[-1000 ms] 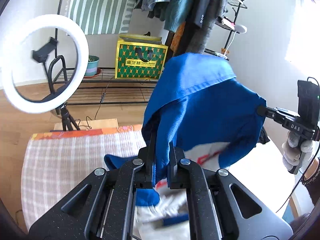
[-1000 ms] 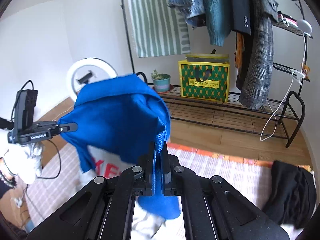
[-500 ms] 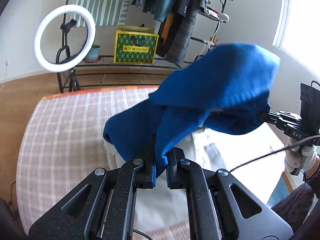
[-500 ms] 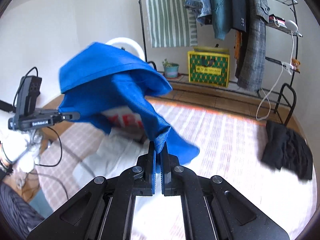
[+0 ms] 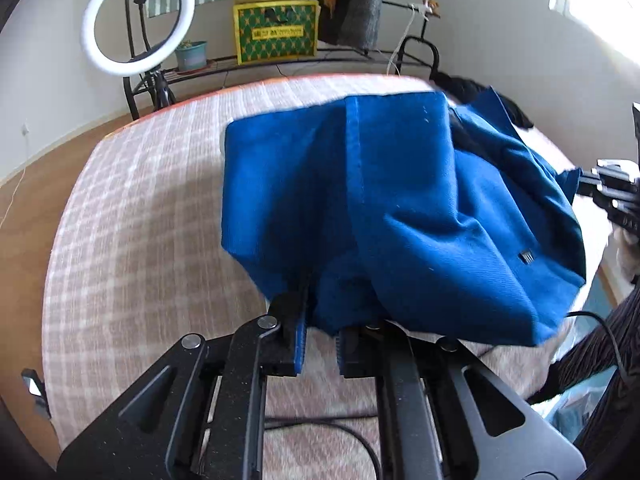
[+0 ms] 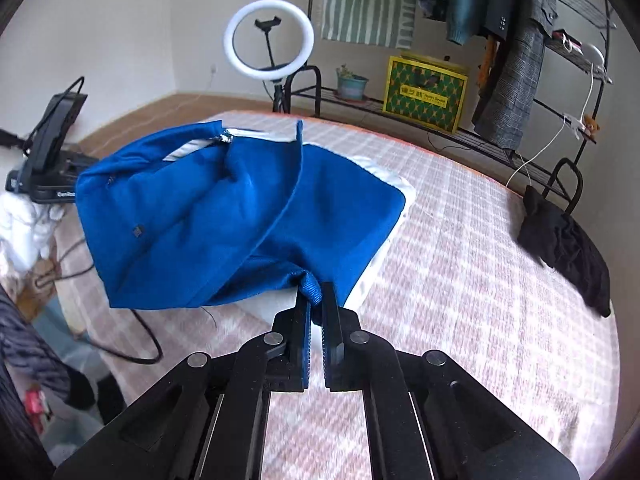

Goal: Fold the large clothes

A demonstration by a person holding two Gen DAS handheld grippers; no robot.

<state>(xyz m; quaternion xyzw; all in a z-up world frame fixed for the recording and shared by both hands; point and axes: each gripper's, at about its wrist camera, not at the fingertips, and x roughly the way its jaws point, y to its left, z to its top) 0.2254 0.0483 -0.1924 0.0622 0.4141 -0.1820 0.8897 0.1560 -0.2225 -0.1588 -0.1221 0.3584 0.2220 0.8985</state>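
Note:
A large blue garment (image 5: 392, 208) with white parts lies spread over the checked bedcover (image 5: 140, 216); it also shows in the right wrist view (image 6: 224, 216). My left gripper (image 5: 322, 322) has its jaws slightly apart, with blue cloth draped over the tips. My right gripper (image 6: 316, 304) is shut on a fold of the blue garment's edge, low over the bed. The right gripper also shows at the right edge of the left wrist view (image 5: 612, 196). The left gripper shows at the left of the right wrist view (image 6: 44, 168).
A black garment (image 6: 568, 240) lies at the bed's right side. A ring light (image 6: 268, 40), a clothes rack with hanging clothes (image 6: 512, 40) and a yellow-green box (image 6: 424, 96) stand behind the bed. A black cable (image 6: 132, 344) trails over the near edge.
Both grippers swung the blue garment down from the air onto the bed. It now lies spread flat. The left jaws have parted a little.

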